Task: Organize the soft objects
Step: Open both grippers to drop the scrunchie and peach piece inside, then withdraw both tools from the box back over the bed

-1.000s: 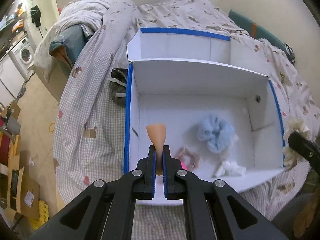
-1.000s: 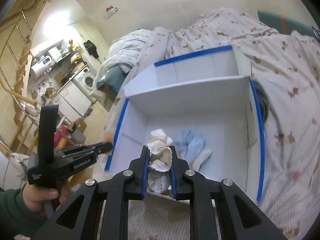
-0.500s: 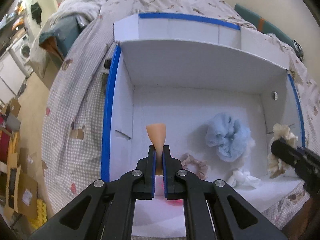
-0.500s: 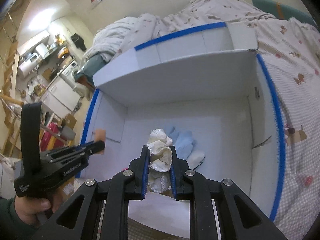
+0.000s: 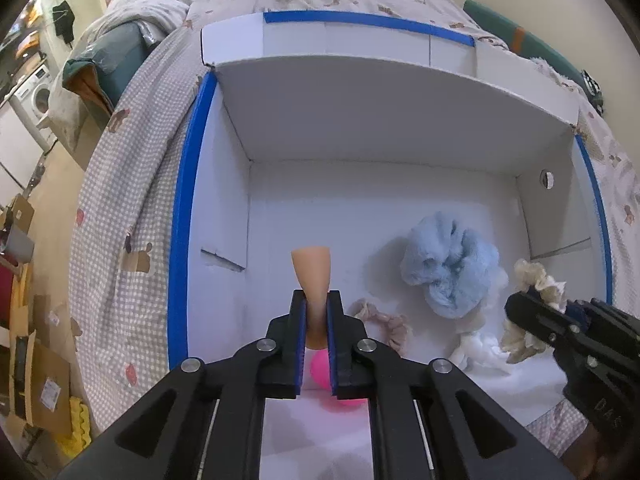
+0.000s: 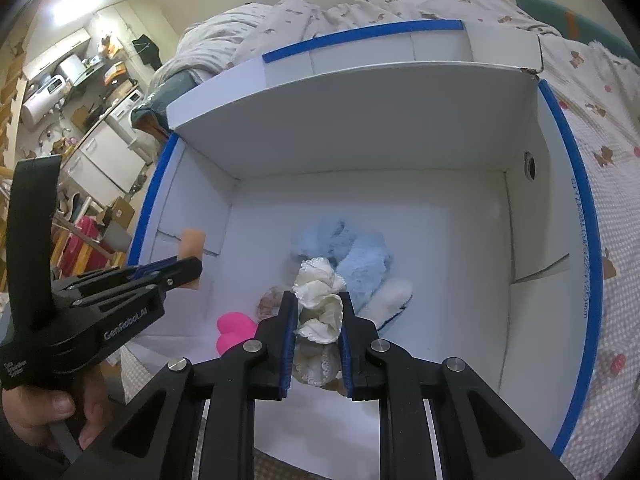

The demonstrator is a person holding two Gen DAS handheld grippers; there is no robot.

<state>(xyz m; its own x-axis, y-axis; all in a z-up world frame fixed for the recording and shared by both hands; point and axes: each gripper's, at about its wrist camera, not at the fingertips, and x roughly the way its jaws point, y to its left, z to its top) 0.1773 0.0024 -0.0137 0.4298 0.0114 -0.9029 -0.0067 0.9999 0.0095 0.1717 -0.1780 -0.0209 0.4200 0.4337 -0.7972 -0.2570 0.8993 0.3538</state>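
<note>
Left gripper [image 5: 317, 304] pinches peach sponge [image 5: 313, 270]; right gripper [image 6: 318, 312] clamps cream scrunchie [image 6: 320, 300]; both over white box [image 5: 392, 128].

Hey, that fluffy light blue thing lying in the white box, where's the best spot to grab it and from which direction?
Pinch the raised, bunched top of the fluffy blue piece, coming straight down from above. It lies crumpled on the floor of the white box, with the right wall close by and a white fuzzy piece tucked against it, so a sideways approach looks cramped. Its pile should compress, so close well in.
</note>
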